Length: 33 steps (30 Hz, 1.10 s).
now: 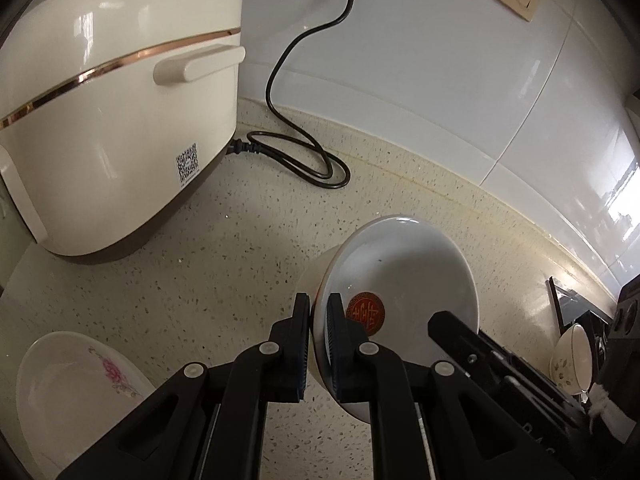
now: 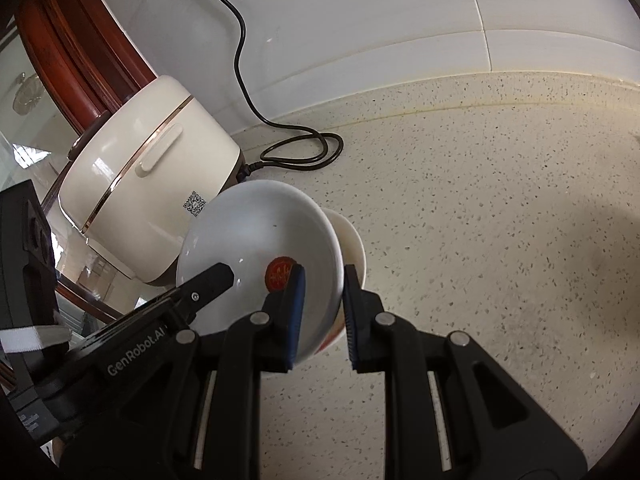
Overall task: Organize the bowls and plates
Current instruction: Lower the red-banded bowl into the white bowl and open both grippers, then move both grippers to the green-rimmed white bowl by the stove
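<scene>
A white bowl [image 1: 404,268] with a red seal mark inside is held tilted above the speckled counter. My left gripper [image 1: 319,340] is shut on its rim on the left side. My right gripper [image 2: 323,312] straddles the opposite rim of the same bowl [image 2: 256,232], its jaws slightly apart around the rim. The right gripper's finger [image 1: 460,332] shows in the left wrist view, and the left gripper's finger [image 2: 208,280] shows in the right wrist view. A white plate with a pink flower [image 1: 76,384] lies on the counter at the lower left.
A cream rice cooker [image 1: 116,108] stands at the back left, also in the right wrist view [image 2: 144,168]. Its black cord [image 1: 304,160] loops on the counter by the tiled wall. A small floral cup [image 1: 572,360] sits at the far right edge.
</scene>
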{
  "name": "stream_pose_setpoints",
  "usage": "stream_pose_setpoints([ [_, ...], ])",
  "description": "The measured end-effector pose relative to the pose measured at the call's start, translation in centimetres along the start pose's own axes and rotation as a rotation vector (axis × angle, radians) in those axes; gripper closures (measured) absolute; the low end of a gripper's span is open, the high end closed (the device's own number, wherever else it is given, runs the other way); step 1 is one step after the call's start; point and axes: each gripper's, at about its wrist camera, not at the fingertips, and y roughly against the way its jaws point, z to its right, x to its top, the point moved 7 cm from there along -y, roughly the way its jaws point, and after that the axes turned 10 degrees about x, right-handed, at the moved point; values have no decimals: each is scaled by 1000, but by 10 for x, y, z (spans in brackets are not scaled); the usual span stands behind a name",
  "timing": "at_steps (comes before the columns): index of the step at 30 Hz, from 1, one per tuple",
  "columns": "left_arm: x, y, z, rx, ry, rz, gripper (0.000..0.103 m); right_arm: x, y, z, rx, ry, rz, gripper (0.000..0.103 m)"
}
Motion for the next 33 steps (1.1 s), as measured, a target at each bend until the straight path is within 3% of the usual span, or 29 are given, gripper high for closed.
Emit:
stream_pose_setpoints([
  [21, -1, 2, -4, -26, 37, 5, 90, 3, 3, 1, 2, 9, 30, 79],
  [22, 0, 4, -5, -22, 39, 18, 88, 3, 4, 0, 0, 11, 32, 79],
  [24, 3, 14, -12, 20, 68, 76, 71, 4, 5, 0, -6, 14, 39, 73],
  [25, 5, 19, -15, 23, 80, 103, 51, 5, 8, 1, -31, 20, 51, 60],
  [26, 7, 22, -17, 24, 90, 125, 40, 7, 11, 2, -46, 24, 64, 53],
  [27, 9, 25, -19, 29, 101, 154, 40, 8, 12, 2, -48, 24, 72, 40],
  [28, 10, 27, -21, 30, 113, 180, 40, 9, 15, 3, -52, 22, 84, 34],
  [33, 8, 22, -24, -60, 189, 284, 40, 13, 22, 4, -77, 44, 119, 34],
])
